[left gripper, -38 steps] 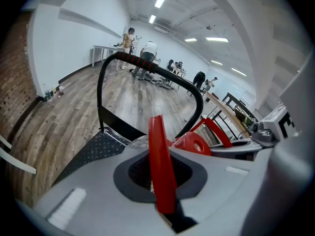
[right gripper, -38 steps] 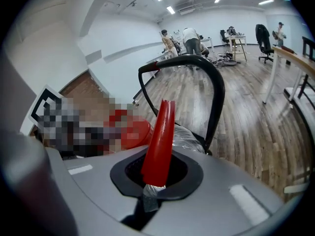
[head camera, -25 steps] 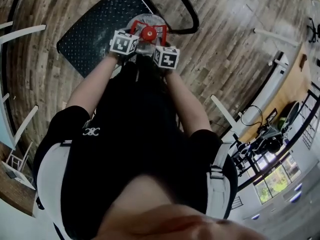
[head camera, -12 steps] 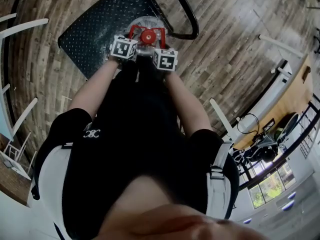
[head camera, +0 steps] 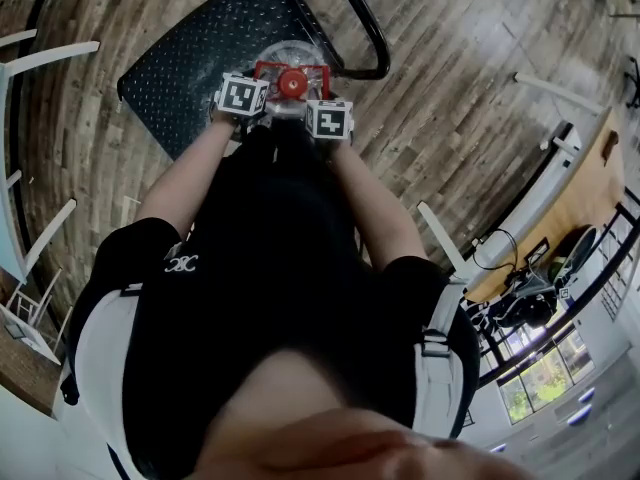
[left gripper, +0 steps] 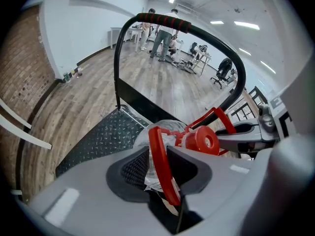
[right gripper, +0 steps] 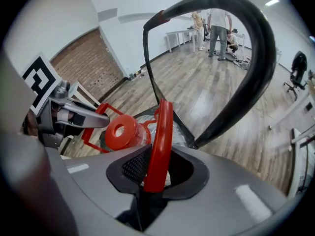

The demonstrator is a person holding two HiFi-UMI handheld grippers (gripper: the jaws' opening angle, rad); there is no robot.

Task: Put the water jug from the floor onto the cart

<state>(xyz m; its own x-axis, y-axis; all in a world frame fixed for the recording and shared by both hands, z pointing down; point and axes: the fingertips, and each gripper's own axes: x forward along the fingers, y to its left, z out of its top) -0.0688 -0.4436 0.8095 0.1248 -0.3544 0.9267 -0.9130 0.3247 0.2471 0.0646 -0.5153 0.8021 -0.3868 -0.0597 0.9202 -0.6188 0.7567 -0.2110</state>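
The clear water jug with a red cap stands upright on the cart's black checker-plate deck, close to the cart's black push handle. My left gripper has one red carrying handle of the jug between its pads, with gaps on both sides; its jaws are opening. My right gripper has the other red handle between its pads, and its jaws are opening too. Each gripper reaches down from its own side of the cap.
The push handle arches just beyond the jug. White chair frames stand at the left on the wooden floor. Several people stand by desks far across the room, and office chairs are at the right.
Both grippers and the jug have sunk slightly toward the cart deck. The jug's cap now shows closer to the two marker cubes.
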